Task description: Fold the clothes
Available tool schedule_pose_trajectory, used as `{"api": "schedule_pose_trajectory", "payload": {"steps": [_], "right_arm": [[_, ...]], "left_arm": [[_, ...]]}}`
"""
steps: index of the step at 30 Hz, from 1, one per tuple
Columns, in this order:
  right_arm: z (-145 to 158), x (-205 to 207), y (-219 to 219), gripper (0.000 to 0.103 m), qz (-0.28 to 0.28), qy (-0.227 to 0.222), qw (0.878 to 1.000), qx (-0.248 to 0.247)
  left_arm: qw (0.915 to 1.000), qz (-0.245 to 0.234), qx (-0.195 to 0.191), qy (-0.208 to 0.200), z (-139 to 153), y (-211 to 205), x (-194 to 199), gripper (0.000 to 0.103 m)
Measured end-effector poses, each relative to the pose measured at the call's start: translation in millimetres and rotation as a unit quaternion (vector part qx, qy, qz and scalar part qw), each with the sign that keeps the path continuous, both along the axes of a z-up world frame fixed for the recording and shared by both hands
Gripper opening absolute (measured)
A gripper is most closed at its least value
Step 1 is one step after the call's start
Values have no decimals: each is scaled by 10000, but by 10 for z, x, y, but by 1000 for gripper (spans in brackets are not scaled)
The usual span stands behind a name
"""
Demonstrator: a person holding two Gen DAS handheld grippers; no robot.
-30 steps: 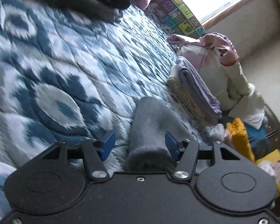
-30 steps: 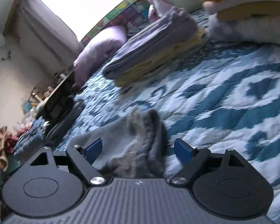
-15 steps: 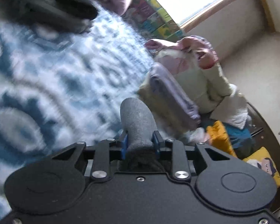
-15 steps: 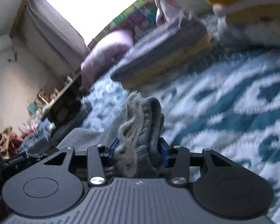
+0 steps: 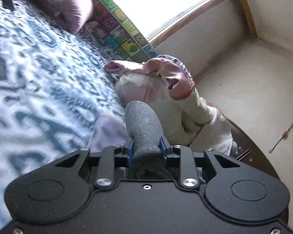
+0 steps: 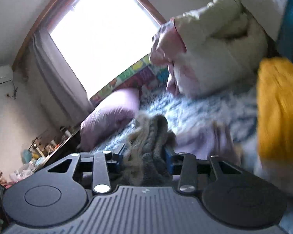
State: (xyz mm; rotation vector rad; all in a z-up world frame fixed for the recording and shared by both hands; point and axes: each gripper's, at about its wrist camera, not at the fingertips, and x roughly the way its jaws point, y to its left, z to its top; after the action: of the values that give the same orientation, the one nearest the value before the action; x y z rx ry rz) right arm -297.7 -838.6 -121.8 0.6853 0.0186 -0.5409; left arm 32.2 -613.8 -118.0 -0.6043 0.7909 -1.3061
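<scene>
Both grippers now clamp the grey knitted garment, where a second ago their jaws stood wide on either side of it as it lay on the bed. The left gripper [image 5: 147, 152] has closed its blue pads on a smooth rolled end of the grey garment [image 5: 142, 128], which stands up from the jaws at centre frame. In the right wrist view the right gripper [image 6: 143, 156] has just been closing too, and its pads pinch a bunched, fuzzy edge of the same garment [image 6: 148, 136], low in the centre. The views have also swung: the blue and white quilt [image 5: 39, 81] now lies blurred across the left of the left wrist frame and further below than before. The heap of pink and cream clothes [image 5: 162, 89] has come nearer, at centre right. A folded lilac piece [image 5: 109, 132] shows just beside the gripped roll, at lower centre. It looks as if the folded garment is off the quilt and being carried toward the stack of finished clothes. Setting it down squarely there, without the fold springing open, is likely what remains for this piece.
</scene>
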Motion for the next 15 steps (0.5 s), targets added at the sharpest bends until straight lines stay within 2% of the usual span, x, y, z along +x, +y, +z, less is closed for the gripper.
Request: {"api": "schedule_pose_trajectory", "payload": {"steps": [4,6,8,10,11,12,15], "right_arm": [[100,195,-426,38,-208,6,9997,-113],[39,255,-601,38,-328,58,9994,-56],[-207,359,-777,38,-530,501,9971,194],[-653,587,-1005,38,-624,1423,9852,720],[-812,617,-1040,38,-645,1466,9849,659],[-843,616,-1033,38,-612,1385,9873,483],[-796,643,-1064,39,-610,1431,9866,488]], "left_arm": [[9998,-110,-138,42,-65,-380,156,25],[9996,-71,264,-87,-273,-603,202,25],[9973,-26,694,-225,-491,-829,247,26],[9888,67,1450,-332,-786,-1027,267,29],[9897,115,1389,-315,-846,-1015,285,30],[9910,113,1312,-248,-848,-995,303,31],[9909,54,1289,-384,-754,-963,291,39]]}}
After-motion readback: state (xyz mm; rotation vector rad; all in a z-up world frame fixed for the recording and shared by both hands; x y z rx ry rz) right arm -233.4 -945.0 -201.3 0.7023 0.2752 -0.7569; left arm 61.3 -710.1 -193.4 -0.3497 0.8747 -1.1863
